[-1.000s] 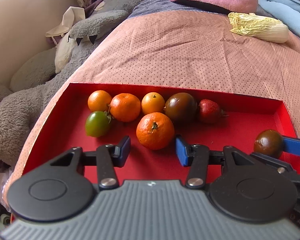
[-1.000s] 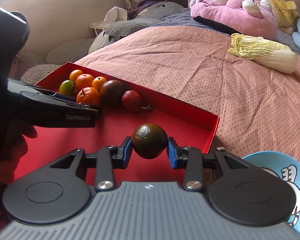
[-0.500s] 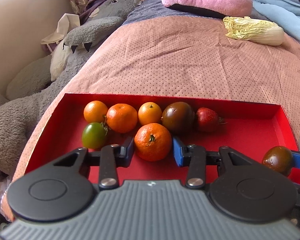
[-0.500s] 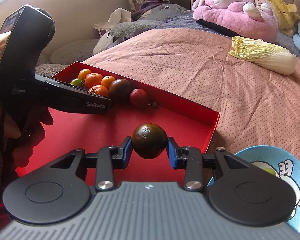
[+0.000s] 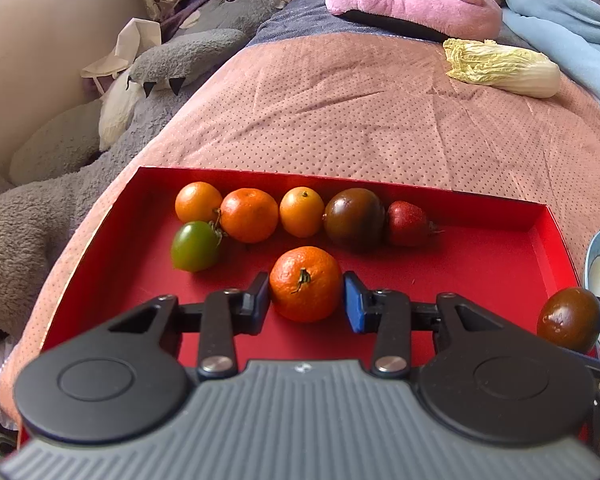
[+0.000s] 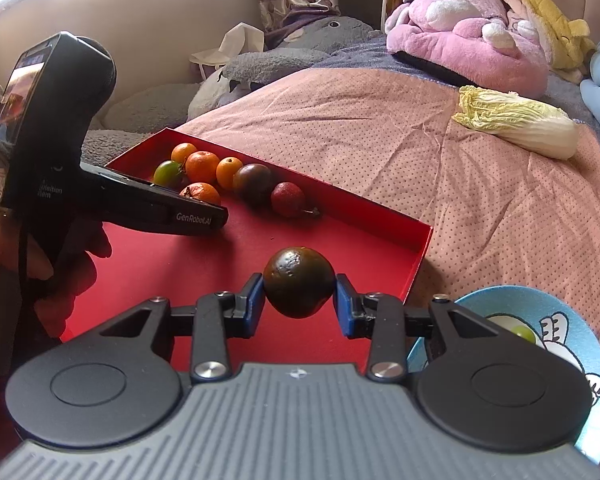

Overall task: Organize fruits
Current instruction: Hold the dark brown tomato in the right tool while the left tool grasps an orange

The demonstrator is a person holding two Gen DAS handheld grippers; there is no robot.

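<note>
The left gripper (image 5: 306,298) reaches down into the red tray (image 5: 480,272), which lies on a bed with a pink dotted cover (image 5: 360,112). Its jaws are closed on the front mandarin (image 5: 305,283) — both blue pads lie against the fruit's sides, and the fruit sits low over the tray floor; whether it touches the floor I cannot tell. Behind it a row runs along the far wall: a small orange (image 5: 198,202), a larger mandarin (image 5: 249,215), another small orange (image 5: 301,212), a dark brown-green tomato (image 5: 354,218) and a red strawberry-like fruit (image 5: 406,224), each touching or just beside its neighbour. A green tomato (image 5: 194,246) lies in front of the row's left end.

The right gripper (image 6: 298,294) has its jaws clamped on a second dark tomato (image 6: 298,286), held clear above the tray's near right corner. Just beside that corner, outside the tray, stands a blue cartoon-printed bowl (image 6: 572,312) with a green fruit (image 6: 524,334) in it. A person's hand (image 6: 40,264) grips the left tool's handle at the left edge of the right wrist view.

Farther up the bed lies a napa cabbage (image 5: 504,66) — well apart from the tray — with a pink plush toy (image 5: 416,4) behind it and a grey plush toy (image 5: 204,36) at the bed's left side
</note>
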